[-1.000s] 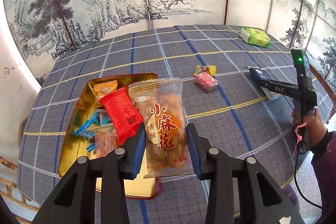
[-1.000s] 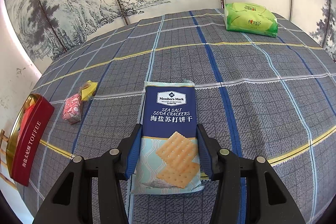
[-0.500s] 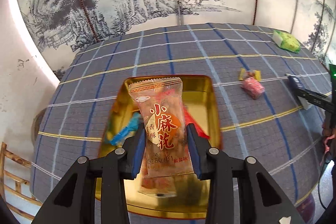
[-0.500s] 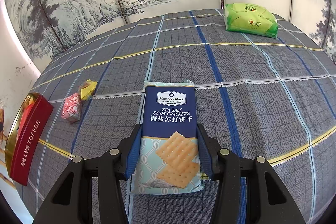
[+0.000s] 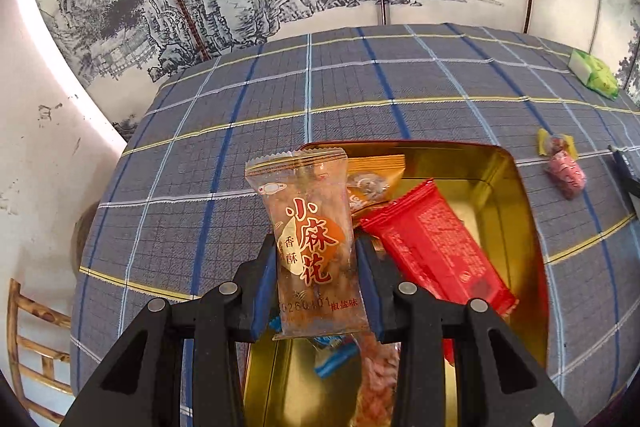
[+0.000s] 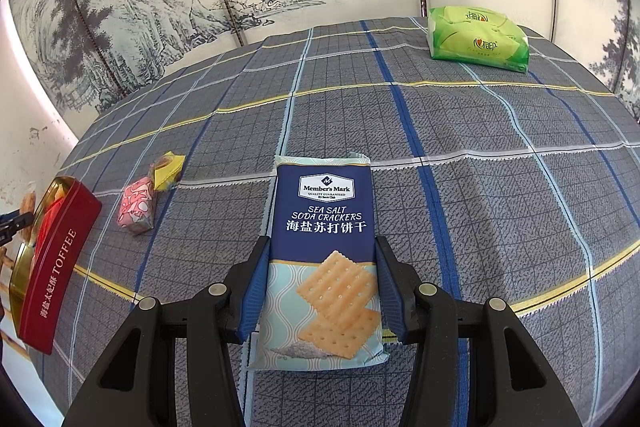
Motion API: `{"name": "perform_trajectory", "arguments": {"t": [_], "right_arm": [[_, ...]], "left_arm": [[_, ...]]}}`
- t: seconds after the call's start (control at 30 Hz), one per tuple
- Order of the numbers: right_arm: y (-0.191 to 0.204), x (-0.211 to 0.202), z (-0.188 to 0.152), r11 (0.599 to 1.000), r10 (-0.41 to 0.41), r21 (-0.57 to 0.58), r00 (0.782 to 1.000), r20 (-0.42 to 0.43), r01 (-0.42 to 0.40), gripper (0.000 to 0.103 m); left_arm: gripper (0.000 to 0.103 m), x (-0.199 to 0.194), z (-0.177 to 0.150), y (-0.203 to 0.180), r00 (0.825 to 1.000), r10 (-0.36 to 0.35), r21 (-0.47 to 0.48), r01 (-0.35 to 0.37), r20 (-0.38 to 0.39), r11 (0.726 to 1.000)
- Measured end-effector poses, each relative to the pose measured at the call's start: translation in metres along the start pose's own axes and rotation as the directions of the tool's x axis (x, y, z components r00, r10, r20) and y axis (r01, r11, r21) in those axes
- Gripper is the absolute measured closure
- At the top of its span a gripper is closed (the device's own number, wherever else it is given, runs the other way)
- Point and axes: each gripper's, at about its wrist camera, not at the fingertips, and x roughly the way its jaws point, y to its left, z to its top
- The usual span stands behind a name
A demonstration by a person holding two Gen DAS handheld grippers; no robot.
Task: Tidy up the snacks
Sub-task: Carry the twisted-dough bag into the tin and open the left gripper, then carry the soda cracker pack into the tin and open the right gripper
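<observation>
We see the tin [image 6: 48,263] at the table's [image 6: 500,211] left edge, two wrapped sweets [image 6: 136,207] just right of it, the cracker pack [image 6: 324,251] mid-table, the tissue pack [image 6: 476,39] far behind at right.

In the left wrist view, the left tool [image 5: 316,291] and its clear twist-snack packet [image 5: 310,239] cover the near left part of the gold tin [image 5: 516,195]. A blue wrapper [image 5: 334,357] and a pinkish pack [image 5: 376,379] under the packet show only in part. The orange pack [image 5: 372,179] behind it is half hidden. At the right edge a dark object [image 5: 628,173] is cut off.

In the right wrist view, the red toffee tin [image 6: 56,259] left of the right tool [image 6: 320,291] runs off the frame; its contents are unclear.
</observation>
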Motion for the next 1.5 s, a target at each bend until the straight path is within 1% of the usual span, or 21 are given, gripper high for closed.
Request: {"name": "perform_trajectory", "arguments": {"t": [0.2,0.37,0.53,0.6,0.63,0.7,0.8,0.83,0.87,0.93,0.97,1.0,1.1,1.23,1.3,1.4,1.5], "right_arm": [[0.000,0.000,-0.001,1.000,-0.002,-0.002,1.000,0.000,0.002,0.052],[0.002,0.000,-0.001,1.000,-0.002,-0.002,1.000,-0.001,0.002,0.052],[0.001,0.000,0.000,1.000,-0.003,-0.003,1.000,-0.001,0.003,0.052],[0.001,0.000,0.000,1.000,-0.003,-0.003,1.000,-0.001,0.003,0.052],[0.002,0.000,0.000,1.000,-0.003,-0.003,1.000,-0.001,0.003,0.052],[0.001,0.000,0.000,1.000,0.000,-0.002,1.000,-0.001,0.000,0.052],[0.004,-0.001,-0.002,1.000,0.001,-0.011,1.000,-0.001,-0.001,0.052],[0.004,-0.002,-0.004,1.000,0.005,-0.013,1.000,-0.002,-0.005,0.052],[0.005,-0.004,-0.006,1.000,0.015,-0.012,1.000,-0.003,-0.015,0.052],[0.009,-0.008,-0.011,0.999,0.033,-0.008,0.999,-0.005,-0.033,0.052],[0.011,-0.010,-0.014,0.999,0.040,-0.009,0.999,-0.007,-0.040,0.052],[0.014,-0.012,-0.017,0.999,0.047,-0.011,0.999,-0.008,-0.047,0.052],[0.018,-0.023,-0.023,0.996,0.085,0.002,0.996,-0.006,-0.085,0.052],[0.034,-0.043,-0.022,0.988,0.152,0.003,0.988,0.013,-0.152,0.052],[0.049,-0.049,-0.020,0.980,0.198,-0.007,0.980,0.009,-0.198,0.052],[0.085,-0.057,-0.016,0.963,0.264,-0.056,0.965,0.000,-0.264,0.052],[0.129,-0.057,-0.013,0.934,0.338,-0.109,0.941,-0.025,-0.339,0.052]], "left_arm": [[0.068,0.014,0.000,-0.006,1.000,0.002,0.025,-0.002,-0.015,1.000],[0.068,0.018,0.002,-0.014,1.000,0.016,0.051,-0.015,-0.007,0.999],[0.067,0.021,0.005,-0.012,0.999,0.032,0.051,-0.032,-0.005,0.998],[0.066,0.019,0.005,-0.011,0.999,0.043,0.047,-0.043,0.008,0.998],[0.064,0.017,0.005,-0.011,0.999,0.047,0.047,-0.047,0.013,0.998],[0.058,0.010,0.005,-0.010,0.999,0.046,0.043,-0.047,0.029,0.998],[0.052,-0.009,0.005,-0.006,0.997,0.044,0.017,-0.046,0.068,0.999],[0.047,-0.015,0.005,-0.005,0.996,0.045,0.007,-0.046,0.078,0.999],[0.042,-0.022,0.004,-0.002,0.995,0.050,-0.008,-0.049,0.092,0.999],[0.038,-0.041,-0.001,0.004,0.990,0.062,-0.053,-0.056,0.130,0.997],[0.033,-0.050,-0.004,0.007,0.988,0.062,-0.078,-0.052,0.144,0.996],[0.031,-0.056,-0.008,0.010,0.986,0.064,-0.096,-0.050,0.151,0.994],[0.030,-0.075,-0.022,0.015,0.985,0.060,-0.146,-0.037,0.160,0.989],[0.030,-0.094,-0.039,0.011,0.982,0.066,-0.158,-0.038,0.174,0.987],[0.030,-0.103,-0.047,0.007,0.979,0.074,-0.152,-0.046,0.189,0.987],[0.029,-0.114,-0.054,0.004,0.973,0.094,-0.143,-0.064,0.211,0.988],[0.029,-0.122,-0.060,0.005,0.967,0.117,-0.143,-0.086,0.228,0.986]]}}
